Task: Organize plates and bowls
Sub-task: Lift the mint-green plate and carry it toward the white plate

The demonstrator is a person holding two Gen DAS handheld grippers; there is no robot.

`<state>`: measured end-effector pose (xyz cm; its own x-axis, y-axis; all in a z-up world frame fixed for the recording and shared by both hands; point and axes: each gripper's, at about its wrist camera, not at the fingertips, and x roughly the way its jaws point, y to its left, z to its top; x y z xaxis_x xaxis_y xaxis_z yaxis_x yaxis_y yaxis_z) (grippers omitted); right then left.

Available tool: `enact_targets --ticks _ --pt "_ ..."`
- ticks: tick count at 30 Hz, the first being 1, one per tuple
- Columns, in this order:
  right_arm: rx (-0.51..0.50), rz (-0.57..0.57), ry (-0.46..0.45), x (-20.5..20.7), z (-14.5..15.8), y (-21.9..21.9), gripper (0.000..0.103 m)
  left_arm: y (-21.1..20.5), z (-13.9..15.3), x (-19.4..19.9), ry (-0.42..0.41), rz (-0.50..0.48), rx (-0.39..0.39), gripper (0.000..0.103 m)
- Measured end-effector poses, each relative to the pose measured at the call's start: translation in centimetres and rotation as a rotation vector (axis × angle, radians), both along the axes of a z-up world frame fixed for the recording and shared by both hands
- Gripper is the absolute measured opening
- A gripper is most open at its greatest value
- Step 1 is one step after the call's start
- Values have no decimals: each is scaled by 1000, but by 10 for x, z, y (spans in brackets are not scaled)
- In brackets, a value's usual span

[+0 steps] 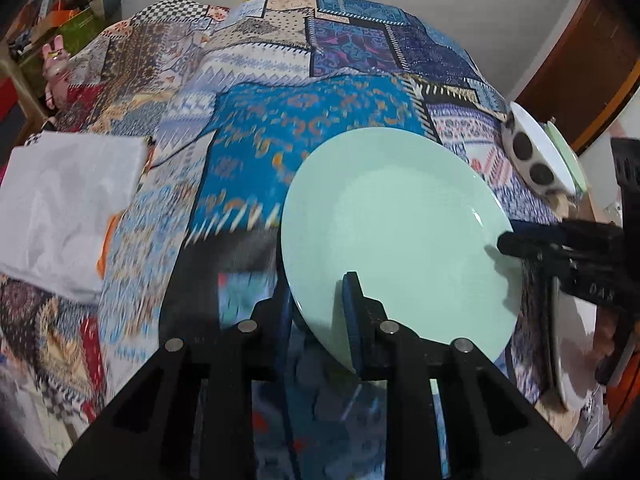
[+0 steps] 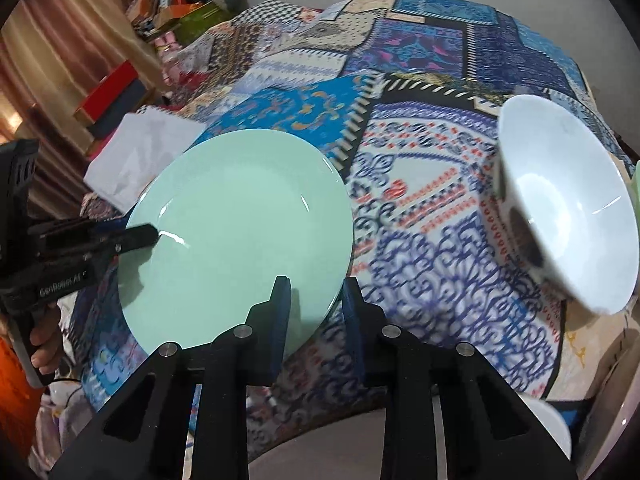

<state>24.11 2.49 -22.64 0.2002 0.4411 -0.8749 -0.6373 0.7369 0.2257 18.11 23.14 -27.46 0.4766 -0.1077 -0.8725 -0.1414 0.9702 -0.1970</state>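
Observation:
A mint green plate is held up over the patterned tablecloth. My left gripper is shut on its near left rim. My right gripper is shut on its near right rim; the plate fills the left of the right wrist view. The right gripper also shows in the left wrist view, at the plate's right edge. The left gripper shows in the right wrist view, at the plate's left edge. A white bowl with dark spots sits at the table's right side, also in the left wrist view.
A folded white cloth lies on the table's left side. Boxes and clutter stand beyond the far left edge. Another white dish sits low at the right, below the table edge. A brown door is at the right.

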Motion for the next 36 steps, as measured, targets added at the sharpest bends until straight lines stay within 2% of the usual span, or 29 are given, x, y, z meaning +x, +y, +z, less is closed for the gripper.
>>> enact_targets --ticks 3,10,16,27,36 --pt "-3 24 3 -7 -1 3 24 1 0 -13 2 2 -16 24" --pt "-16 46 35 0 -10 12 24 7 -4 -12 1 26 -54 24" --pt "-33 47 1 0 -13 20 22 5 -4 -10 -17 17 -41 25" --pt "-7 34 -58 -12 5 9 20 1 10 -17 -37 25 -51 25" --pt "50 -1 -85 -22 27 -17 20 -23 38 -26 -70 2 -30 25"
